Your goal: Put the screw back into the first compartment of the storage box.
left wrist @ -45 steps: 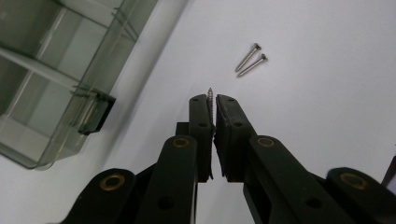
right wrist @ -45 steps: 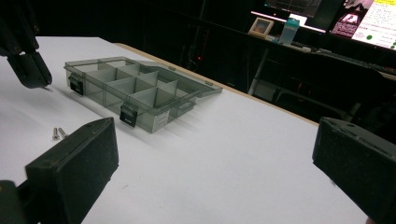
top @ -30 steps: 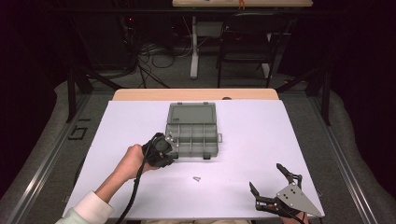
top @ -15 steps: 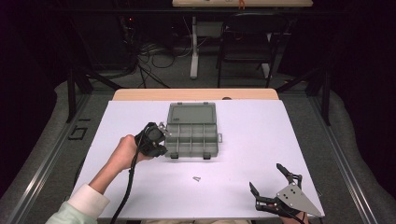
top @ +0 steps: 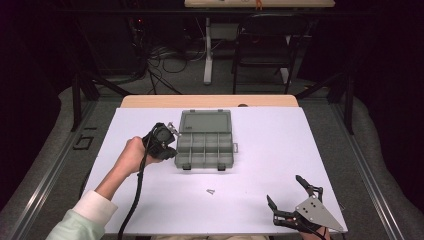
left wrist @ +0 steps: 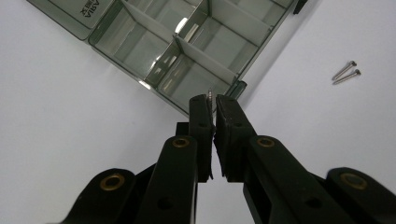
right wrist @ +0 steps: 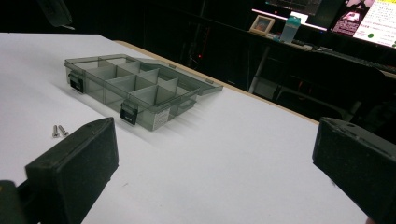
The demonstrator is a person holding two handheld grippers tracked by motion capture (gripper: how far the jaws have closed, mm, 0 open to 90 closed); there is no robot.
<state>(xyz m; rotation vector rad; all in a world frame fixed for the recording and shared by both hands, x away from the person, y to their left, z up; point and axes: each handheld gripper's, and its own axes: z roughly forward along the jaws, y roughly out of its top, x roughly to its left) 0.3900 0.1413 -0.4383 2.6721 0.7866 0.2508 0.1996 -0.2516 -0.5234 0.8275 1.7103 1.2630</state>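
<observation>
High view: left gripper [top: 171,131] has risen from the white worktop [top: 280,150] to the open grey compartment box's [top: 205,139] left edge, fingers clamped on a small silver screw [left wrist: 210,95], likely for dropping in; two screws [top: 211,190] remain; right gripper [top: 292,197] rests, fingers apart.

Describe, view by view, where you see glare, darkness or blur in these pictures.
High view: the table is evenly lit, the room behind dark. Left gripper view: light glints off the dividers of the box; the screw is sharp. Right gripper view: the right gripper blurs close to the lens, and a bright screen glares.
</observation>
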